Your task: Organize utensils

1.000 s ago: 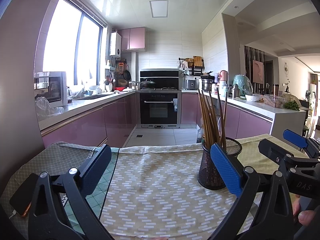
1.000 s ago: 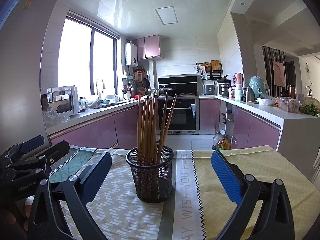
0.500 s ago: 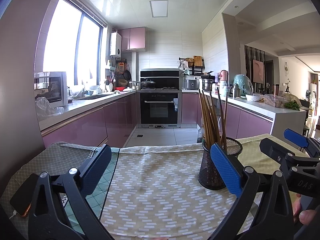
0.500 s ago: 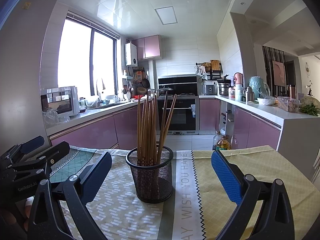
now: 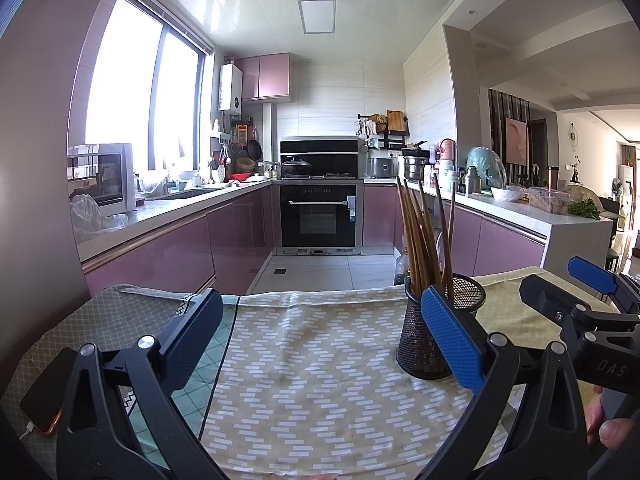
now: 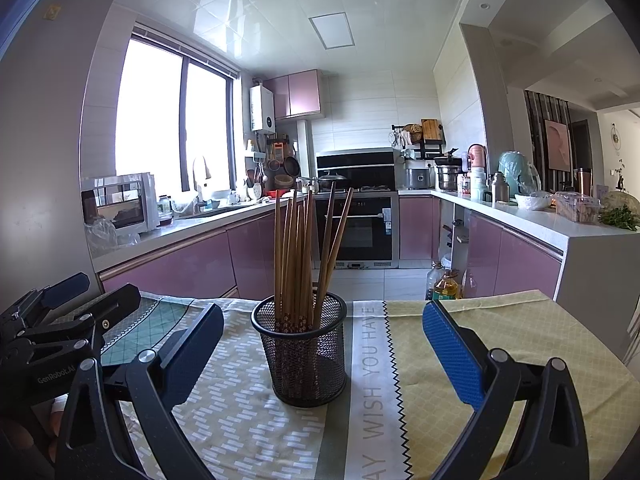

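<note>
While chopsticks (image 6: 298,256) stand in holder (image 6: 302,354) | both claws spread wide (empty)

One mesh holder (image 6: 304,354) is standing on the surface (image 6: 500,332). It is holding roughly ten chopsticks (image 6: 298,252). One phone (image 5: 42,400) is lying nearby.

Phone (image 5: 42,394) on tablecloth (image 5: 320,360), oil bottle (image 6: 445,285) beyond
</note>
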The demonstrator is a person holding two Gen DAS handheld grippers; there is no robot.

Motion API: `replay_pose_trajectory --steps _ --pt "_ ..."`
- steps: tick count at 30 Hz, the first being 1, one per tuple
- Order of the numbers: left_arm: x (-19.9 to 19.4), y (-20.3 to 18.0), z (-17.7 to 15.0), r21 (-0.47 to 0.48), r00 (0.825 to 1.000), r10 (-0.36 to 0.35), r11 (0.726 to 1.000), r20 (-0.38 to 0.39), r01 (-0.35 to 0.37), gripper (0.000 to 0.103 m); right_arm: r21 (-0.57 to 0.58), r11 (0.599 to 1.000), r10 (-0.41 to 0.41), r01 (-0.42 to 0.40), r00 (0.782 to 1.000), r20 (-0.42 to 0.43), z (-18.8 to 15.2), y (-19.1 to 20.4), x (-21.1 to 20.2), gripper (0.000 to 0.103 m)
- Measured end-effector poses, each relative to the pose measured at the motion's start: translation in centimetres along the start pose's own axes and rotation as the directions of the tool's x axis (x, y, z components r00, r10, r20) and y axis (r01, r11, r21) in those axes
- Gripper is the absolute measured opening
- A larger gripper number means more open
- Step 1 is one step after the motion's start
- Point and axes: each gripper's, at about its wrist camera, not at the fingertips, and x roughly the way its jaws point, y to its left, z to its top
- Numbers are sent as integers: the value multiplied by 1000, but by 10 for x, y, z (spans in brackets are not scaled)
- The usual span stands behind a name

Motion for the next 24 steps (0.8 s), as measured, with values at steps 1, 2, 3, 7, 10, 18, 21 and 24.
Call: replay_pose_trajectory --steps 1,2,3,7,10,18,21,24 --pt "1 -1 0 0 1000 -1 1000 0 1 98 0 1000 0 0 1000 1 0 0 0 96" --pt "1 -1 0 1 1000 -1 1000 0 1 98 -1 1000 0 0 1000 1 0 1 0 96" --pt "1 -1 0 0 1000 -1 1000 0 1 98 -1 1000 0 0 1000 -1 0 0 0 96" --pt "1 0 0 2 1000 -1 1000 -2 1 98 1 1000 -1 1 1000 -2 0 0 1 96" --pt "1 0 0 1 1000 -1 1000 -2 1 98 0 1000 -1 1 1000 -2 -1 0 1 96" --pt "1 0 0 1 1000 -2 1000 -2 2 98 1 1000 -2 2 1000 -2 -1 0 1 96" --pt "0 0 0 2 1000 -2 1000 -2 2 98 2 1000 -1 1 1000 -6 -1 0 2 96" --pt "1 -1 -1 3 1000 -1 1000 -4 1 98 0 1000 -2 2 1000 -5 -1 1 2 96"
